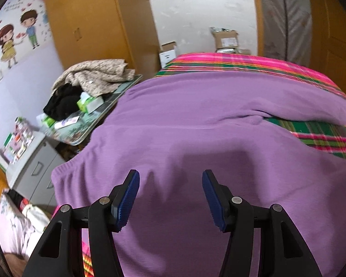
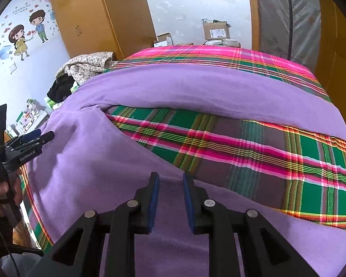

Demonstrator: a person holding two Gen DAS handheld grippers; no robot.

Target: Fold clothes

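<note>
Left wrist view: left tool (image 1: 170, 180) hangs over a purple garment (image 1: 196, 120), blue pads (image 1: 129, 198) wide apart, nothing between them. Garment is spread across a bed covered in a pink and green plaid blanket (image 1: 230, 61). Shadow of the tool falls on the fabric just ahead of the tips. Picture is slightly blurred. Beside the bed at left, a low desk (image 1: 96, 117) carries a speckled beige cloth (image 1: 96, 73), a black cloth (image 1: 62, 102) and some small boxes. Grey drawer unit (image 1: 34, 168) sits nearer the camera. Wooden wardrobe (image 1: 87, 16) stands behind, with a cartoon wall sticker (image 1: 16, 39) to its left. Cardboard boxes (image 1: 226, 38) sit past the far end of the bed.

Right wrist view: right tool (image 2: 170, 177) points down at the near part of the purple garment (image 2: 92, 157). Its jaws are partly closed with a narrow gap; purple fabric shows in the gap, but I cannot tell whether the pads pinch it. Garment forms a V here: one band runs along the far side of the bed, another runs along the near edge, and bare plaid blanket (image 2: 253, 143) shows between them. Left tool (image 2: 34, 138) appears at the left edge above the garment, gripped by a hand (image 2: 2, 191).
</note>
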